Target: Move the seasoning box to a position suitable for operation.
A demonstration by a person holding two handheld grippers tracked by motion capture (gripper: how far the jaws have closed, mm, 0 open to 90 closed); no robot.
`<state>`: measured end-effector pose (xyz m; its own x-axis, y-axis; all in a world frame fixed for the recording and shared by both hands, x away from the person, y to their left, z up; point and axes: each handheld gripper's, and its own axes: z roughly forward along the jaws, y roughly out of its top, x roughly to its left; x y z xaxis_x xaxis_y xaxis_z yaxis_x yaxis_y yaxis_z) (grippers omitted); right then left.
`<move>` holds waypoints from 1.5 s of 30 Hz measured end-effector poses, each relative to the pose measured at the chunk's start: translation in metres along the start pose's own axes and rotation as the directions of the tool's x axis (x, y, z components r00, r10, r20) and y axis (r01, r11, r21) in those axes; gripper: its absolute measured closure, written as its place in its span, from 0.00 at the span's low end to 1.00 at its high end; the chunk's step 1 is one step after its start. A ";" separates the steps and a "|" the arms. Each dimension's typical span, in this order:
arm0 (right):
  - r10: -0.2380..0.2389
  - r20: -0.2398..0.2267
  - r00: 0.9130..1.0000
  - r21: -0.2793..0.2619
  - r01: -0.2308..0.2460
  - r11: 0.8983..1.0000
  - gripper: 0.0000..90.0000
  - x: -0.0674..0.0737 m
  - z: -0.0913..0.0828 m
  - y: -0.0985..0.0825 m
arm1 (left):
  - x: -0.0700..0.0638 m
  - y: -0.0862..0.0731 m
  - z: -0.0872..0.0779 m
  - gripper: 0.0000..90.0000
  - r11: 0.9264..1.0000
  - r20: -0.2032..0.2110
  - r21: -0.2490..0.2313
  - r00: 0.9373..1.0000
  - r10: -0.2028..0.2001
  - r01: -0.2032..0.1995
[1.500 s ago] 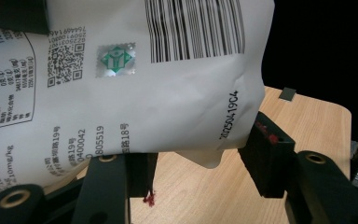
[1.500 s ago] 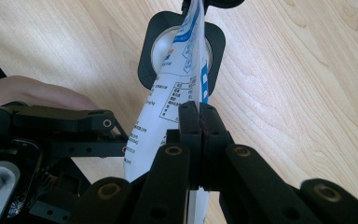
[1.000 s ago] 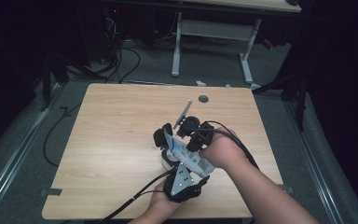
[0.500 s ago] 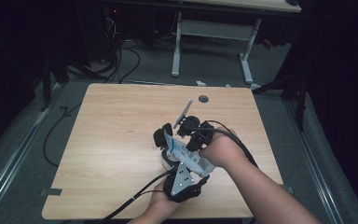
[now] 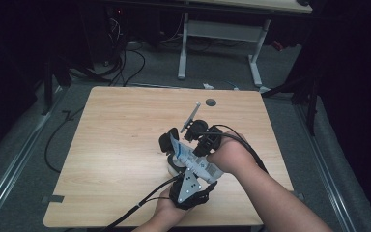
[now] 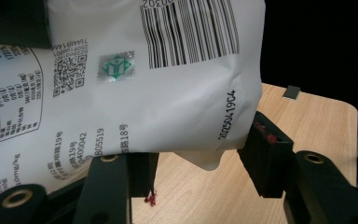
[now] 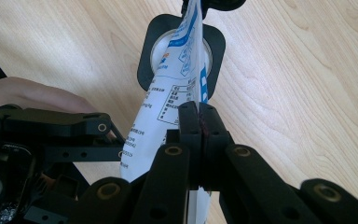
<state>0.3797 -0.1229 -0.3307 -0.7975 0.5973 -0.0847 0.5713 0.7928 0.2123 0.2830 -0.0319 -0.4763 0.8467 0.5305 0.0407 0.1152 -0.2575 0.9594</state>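
While both hands sit mid-table in the high view, holding one white printed pouch (image 5: 193,158) between them, up off the wood. Pouch runs diagonal, far end over a black square holder w/ a round white cup (image 5: 173,164) in it on the table (image 5: 116,145).

Right gripper (image 7: 199,122): jaws pinched flat together on the pouch edge, no gap visible btwn the pads, so def clamped on it. Same view looks down the pouch w/ blue print, straight at the black holder w/ white cup (image 7: 181,44) below. Can't tell if the pouch tip touches the cup or just hangs over it.

Left gripper (image 6: 198,163): jaws set pretty wide, pouch (image 6: 135,79) w/ barcode, QR code and green sticker sitting btwn them. Left pad tucked behind the pouch's lower edge, looks pressed to it; right pad just beside the crinkled corner, contact there hard to call. So holding the pouch from the near end as far as can be told, grip not squashed tight.

In the high view, left gripper (image 5: 186,186) near the table's front edge w/ grey plate on top, cable trailing off toward the front. Right gripper (image 5: 200,137) further in, hand (image 5: 227,157) wrapped round it. Thin grey rod (image 5: 191,115) sticking up at an angle just behind the right gripper. Small dark round spot (image 5: 211,102) near the far table edge.
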 end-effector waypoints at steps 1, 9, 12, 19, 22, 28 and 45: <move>0.003 -0.003 1.000 -0.002 -0.003 1.000 1.00 0.000 0.000 0.000 | 0.000 0.000 0.000 0.57 1.000 0.000 0.000 1.000 0.000 0.000; -0.001 0.001 1.000 0.001 0.001 1.000 1.00 0.000 0.000 0.002 | 0.001 0.000 0.000 0.57 1.000 -0.003 -0.005 1.000 0.000 0.000; 0.004 0.001 1.000 0.003 -0.004 1.000 1.00 0.000 0.001 0.003 | 0.002 0.000 0.001 0.57 1.000 -0.003 -0.007 1.000 -0.006 0.006; -0.001 0.010 1.000 0.008 0.001 1.000 1.00 0.001 0.002 0.005 | 0.002 -0.001 0.001 0.57 1.000 -0.008 -0.008 1.000 -0.006 0.006; -0.009 0.016 1.000 0.010 0.008 1.000 1.00 0.000 0.002 0.006 | 0.003 -0.001 0.001 0.57 1.000 -0.008 -0.009 1.000 -0.010 0.010; -0.011 0.016 1.000 0.009 0.010 1.000 1.00 0.000 0.003 0.006 | 0.003 -0.001 0.002 0.57 1.000 -0.007 -0.012 1.000 -0.012 0.012; -0.010 0.010 1.000 0.014 0.010 1.000 1.00 0.000 0.004 0.006 | 0.002 -0.001 0.001 0.57 1.000 -0.010 -0.011 1.000 0.001 -0.001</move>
<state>0.3834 -0.1175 -0.3330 -0.8013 0.5904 -0.0967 0.5659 0.8004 0.1980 0.2854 -0.0318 -0.4772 0.8416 0.5383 0.0444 0.1088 -0.2495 0.9622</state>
